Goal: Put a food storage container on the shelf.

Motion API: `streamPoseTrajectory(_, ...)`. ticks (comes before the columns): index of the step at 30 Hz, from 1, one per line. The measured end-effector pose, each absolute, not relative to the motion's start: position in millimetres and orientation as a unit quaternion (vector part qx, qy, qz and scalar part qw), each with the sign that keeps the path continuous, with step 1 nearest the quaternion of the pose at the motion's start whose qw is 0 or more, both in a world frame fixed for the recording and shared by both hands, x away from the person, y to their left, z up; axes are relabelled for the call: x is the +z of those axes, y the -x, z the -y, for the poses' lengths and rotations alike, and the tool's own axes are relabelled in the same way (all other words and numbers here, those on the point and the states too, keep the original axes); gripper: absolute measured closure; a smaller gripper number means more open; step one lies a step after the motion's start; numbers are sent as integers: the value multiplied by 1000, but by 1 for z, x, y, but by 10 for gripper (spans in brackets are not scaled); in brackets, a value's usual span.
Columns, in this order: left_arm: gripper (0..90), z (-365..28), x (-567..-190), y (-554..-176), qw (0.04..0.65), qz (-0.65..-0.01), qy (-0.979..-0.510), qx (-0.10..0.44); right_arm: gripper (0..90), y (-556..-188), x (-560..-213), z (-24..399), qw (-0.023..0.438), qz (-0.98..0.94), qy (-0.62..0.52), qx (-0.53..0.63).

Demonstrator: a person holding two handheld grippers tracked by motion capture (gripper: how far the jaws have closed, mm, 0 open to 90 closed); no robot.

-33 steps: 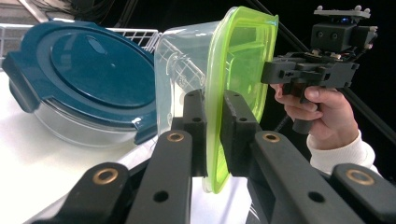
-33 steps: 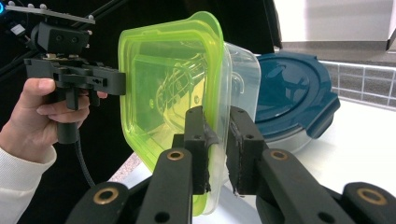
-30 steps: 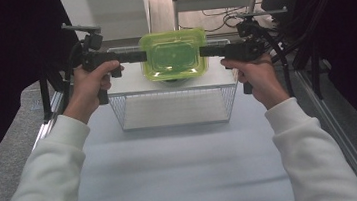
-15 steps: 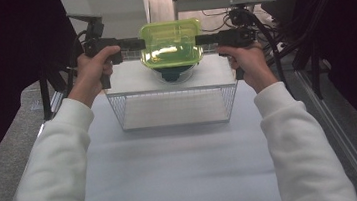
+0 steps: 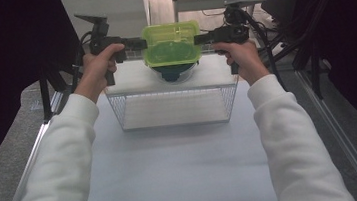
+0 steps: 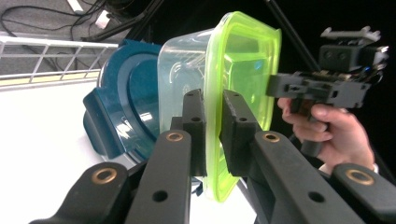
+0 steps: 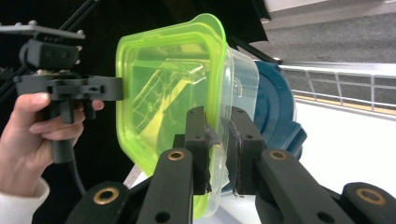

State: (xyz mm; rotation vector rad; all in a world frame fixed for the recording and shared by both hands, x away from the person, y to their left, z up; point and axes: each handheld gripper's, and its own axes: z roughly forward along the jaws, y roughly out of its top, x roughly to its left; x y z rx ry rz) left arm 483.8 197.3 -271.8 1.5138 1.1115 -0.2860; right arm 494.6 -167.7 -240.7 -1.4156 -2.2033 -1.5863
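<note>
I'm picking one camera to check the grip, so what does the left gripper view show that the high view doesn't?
The left gripper view alone shows the left gripper with its jaws pinching the green lid's rim, above the clear tub. The high view alone shows the wire basket and both white sleeves. Both show the lidded container over a blue piece and the right gripper.

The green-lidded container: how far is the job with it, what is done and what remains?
Done: both grippers, left gripper and right gripper, are shut on the rim of the green-lidded container and hold it lifted. In hand: it hangs beyond the wire basket, just above a dark blue container. Left: setting it down and letting go; where it should end up cannot be told.
</note>
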Motion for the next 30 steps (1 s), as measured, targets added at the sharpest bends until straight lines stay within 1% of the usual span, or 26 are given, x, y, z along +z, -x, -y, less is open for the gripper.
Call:
streamPoseTrajectory(4, 815, -197, -274, -491, 586, -491, -630, -136, 772, -505, -245, 168, 54, 708, 476, -518)
streamPoseTrajectory(12, 779, -199, -287, -506, 595, -512, -597, -164, 736, -524, -254, 166, 86, 683, 515, -511)
streamPoseTrajectory(18, 759, -200, -293, -510, 599, -515, -589, -172, 717, -529, -262, 167, 109, 656, 535, -522)
streamPoseTrajectory(22, 747, -199, -293, -510, 598, -515, -591, -167, 713, -529, -264, 168, 112, 649, 535, -529)
streamPoseTrajectory(23, 729, -199, -293, -509, 598, -514, -593, -165, 677, -528, -263, 168, 109, 649, 534, -531)
streamPoseTrajectory(24, 691, -199, -292, -509, 598, -512, -595, -162, 621, -528, -263, 168, 102, 647, 533, -535)
streamPoseTrajectory(28, 496, -201, -287, -506, 601, -517, -595, -129, 462, -522, -258, 170, 61, 649, 521, -552)
streamPoseTrajectory(30, 402, -203, -282, -501, 604, -516, -599, -105, 408, -517, -255, 173, 43, 658, 507, -555)
